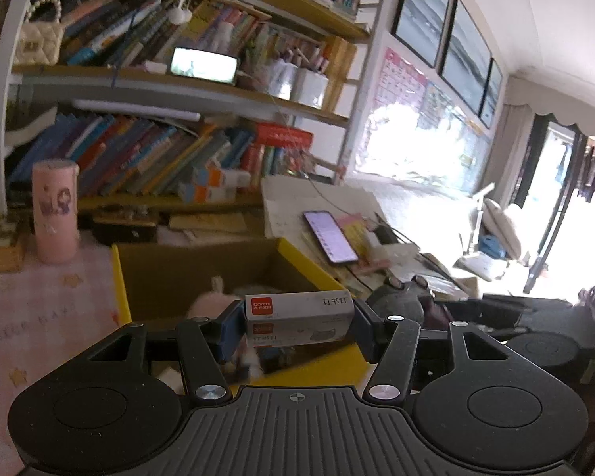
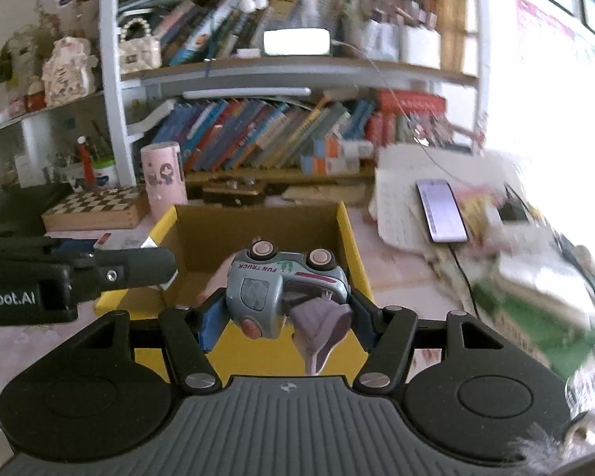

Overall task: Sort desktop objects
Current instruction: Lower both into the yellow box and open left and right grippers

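My left gripper is shut on a grey and white staple box with a red label, held above the near wall of a yellow cardboard box. A pink soft toy lies inside that box. My right gripper is shut on a grey toy truck, which hangs upside down with its pink wheels up and a lilac cloth piece dangling from it. It hovers over the near wall of the yellow box. The left gripper also shows at the left of the right wrist view, with the staple box between its fingers.
A pink cylinder and a chessboard box stand behind the yellow box on the left. A lit phone lies on papers to the right, with a cable. Crowded bookshelves rise at the back. Clutter fills the desk's right side.
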### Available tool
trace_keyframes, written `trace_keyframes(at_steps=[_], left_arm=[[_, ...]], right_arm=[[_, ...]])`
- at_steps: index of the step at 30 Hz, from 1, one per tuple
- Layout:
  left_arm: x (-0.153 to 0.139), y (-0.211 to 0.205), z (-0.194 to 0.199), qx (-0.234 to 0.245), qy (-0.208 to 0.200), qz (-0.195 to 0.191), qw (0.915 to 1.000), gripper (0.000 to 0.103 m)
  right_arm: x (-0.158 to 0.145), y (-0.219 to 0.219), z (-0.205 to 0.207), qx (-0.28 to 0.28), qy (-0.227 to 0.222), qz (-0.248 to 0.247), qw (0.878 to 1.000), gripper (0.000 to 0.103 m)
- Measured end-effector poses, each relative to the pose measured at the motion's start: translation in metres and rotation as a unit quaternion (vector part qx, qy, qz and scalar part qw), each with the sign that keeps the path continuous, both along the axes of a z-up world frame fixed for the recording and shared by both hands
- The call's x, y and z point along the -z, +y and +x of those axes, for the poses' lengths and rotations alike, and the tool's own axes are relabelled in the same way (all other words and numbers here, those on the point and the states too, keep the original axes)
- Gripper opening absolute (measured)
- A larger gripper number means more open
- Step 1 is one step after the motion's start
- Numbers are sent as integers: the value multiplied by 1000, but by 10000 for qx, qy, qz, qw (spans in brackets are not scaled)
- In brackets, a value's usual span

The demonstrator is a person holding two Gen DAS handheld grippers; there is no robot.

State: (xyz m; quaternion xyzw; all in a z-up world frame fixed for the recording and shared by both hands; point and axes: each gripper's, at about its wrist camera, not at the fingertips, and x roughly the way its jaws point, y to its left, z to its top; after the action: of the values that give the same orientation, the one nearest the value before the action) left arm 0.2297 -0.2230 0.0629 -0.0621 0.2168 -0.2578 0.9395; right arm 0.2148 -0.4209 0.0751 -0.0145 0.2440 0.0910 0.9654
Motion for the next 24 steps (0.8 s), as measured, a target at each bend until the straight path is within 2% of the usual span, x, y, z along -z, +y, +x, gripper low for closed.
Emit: trace_keyframes(at_steps=[7, 11, 15, 21, 24], left_arm=[[13, -11, 33, -341, 43, 466, 9983, 57], [26, -18, 50, -412, 216, 753, 9961, 57], [38, -24, 63, -444, 479, 823, 9945, 57], [43, -22, 75, -580, 713, 630, 9938, 57], [45, -22, 78, -628, 814, 624, 9927, 57]], right_arm=[[7, 10, 54, -892, 74, -861, 9923, 60], [22, 18, 83, -1393, 324, -1385, 9800, 60], [37, 24, 106, -1776, 615, -1714, 9671, 60], [42, 21, 130, -2190, 1044, -1514, 9582, 61], [45, 16, 140, -2316, 1443, -1157, 9551, 61]])
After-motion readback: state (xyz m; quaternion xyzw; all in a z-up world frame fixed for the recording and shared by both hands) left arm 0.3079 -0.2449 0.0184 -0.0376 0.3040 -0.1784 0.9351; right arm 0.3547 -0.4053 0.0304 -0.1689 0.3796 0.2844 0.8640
